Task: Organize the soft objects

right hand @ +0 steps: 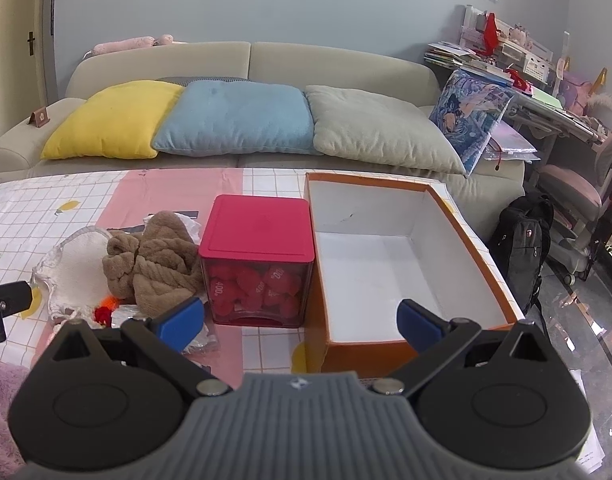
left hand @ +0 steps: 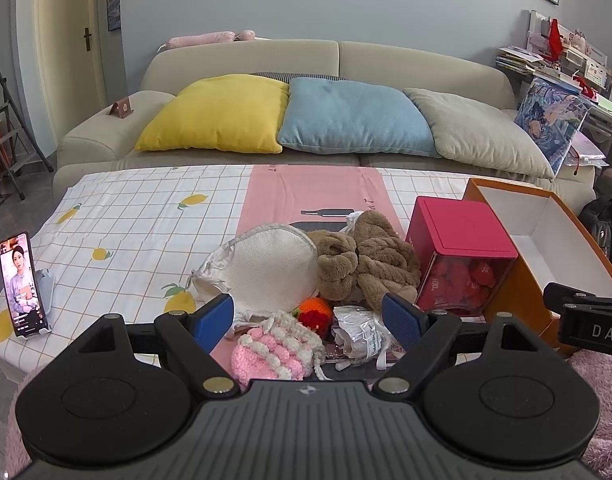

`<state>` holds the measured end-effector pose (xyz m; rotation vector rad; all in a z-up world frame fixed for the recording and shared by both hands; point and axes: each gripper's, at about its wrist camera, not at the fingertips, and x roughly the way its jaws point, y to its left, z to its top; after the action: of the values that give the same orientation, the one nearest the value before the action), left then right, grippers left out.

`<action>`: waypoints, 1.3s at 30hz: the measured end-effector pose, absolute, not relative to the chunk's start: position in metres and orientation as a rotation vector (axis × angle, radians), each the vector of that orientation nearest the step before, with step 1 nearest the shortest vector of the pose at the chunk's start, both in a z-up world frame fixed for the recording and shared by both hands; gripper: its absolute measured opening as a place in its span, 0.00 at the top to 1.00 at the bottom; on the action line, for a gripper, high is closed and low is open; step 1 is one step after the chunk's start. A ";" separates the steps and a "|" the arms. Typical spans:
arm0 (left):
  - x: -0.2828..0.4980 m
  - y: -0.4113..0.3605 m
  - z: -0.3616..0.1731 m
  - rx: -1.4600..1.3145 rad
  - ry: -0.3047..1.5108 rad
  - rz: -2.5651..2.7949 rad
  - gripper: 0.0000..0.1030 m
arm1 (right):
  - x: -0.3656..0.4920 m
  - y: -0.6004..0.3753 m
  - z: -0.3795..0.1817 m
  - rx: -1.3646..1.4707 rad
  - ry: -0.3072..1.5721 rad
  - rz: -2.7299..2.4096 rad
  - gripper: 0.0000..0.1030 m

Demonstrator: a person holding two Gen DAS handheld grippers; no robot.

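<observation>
A lemon-print tablecloth (left hand: 138, 220) is covering the table before a beige sofa (left hand: 338, 64). The soft objects (left hand: 346, 264) are lying piled left of the pink-lidded box (right hand: 258, 256); the orange box (right hand: 406, 264) is sitting empty beside it. The left gripper (left hand: 308, 320) is hovering spread over the pile. The right gripper (right hand: 302, 320) is hovering spread, holding nothing.

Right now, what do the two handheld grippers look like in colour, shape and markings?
Both look alike. The left gripper and the right gripper each have two blue textured finger pads on black linkage arms with silver pivot screws, two round black discs, and a grey ribbed body with a small emblem. White letters "DAS" show on the right gripper's side. No cables, hands or sleeves are visible.
</observation>
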<state>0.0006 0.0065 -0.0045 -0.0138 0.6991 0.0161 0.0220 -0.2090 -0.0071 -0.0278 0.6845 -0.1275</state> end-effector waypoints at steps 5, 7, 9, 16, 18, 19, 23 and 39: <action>0.001 0.007 -0.004 -0.014 0.699 0.017 0.05 | 0.023 -0.209 -0.008 -0.027 0.688 -0.127 0.02; 0.000 0.006 -0.005 -0.013 0.698 0.017 0.05 | 0.023 -0.210 -0.009 -0.026 0.691 -0.129 0.02; 0.001 0.006 -0.004 -0.013 0.698 0.016 0.05 | 0.024 -0.209 -0.009 -0.025 0.693 -0.131 0.02; 0.000 0.006 -0.005 -0.014 0.699 0.018 0.05 | 0.023 -0.210 -0.009 -0.024 0.694 -0.131 0.02; 0.000 0.006 -0.005 -0.014 0.698 0.017 0.05 | 0.023 -0.210 -0.009 -0.024 0.694 -0.131 0.02; 0.000 0.006 -0.005 -0.014 0.698 0.017 0.05 | 0.023 -0.210 -0.009 -0.023 0.694 -0.131 0.02; 0.000 0.006 -0.005 -0.015 0.699 0.017 0.05 | 0.023 -0.210 -0.010 -0.023 0.695 -0.131 0.02; 0.000 0.007 -0.005 -0.015 0.699 0.017 0.05 | 0.025 -0.212 -0.012 -0.015 0.712 -0.136 0.02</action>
<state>-0.0001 0.0065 -0.0049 -0.0153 0.6989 0.0174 0.0248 -0.2118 -0.0117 -0.0152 0.7118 -0.1359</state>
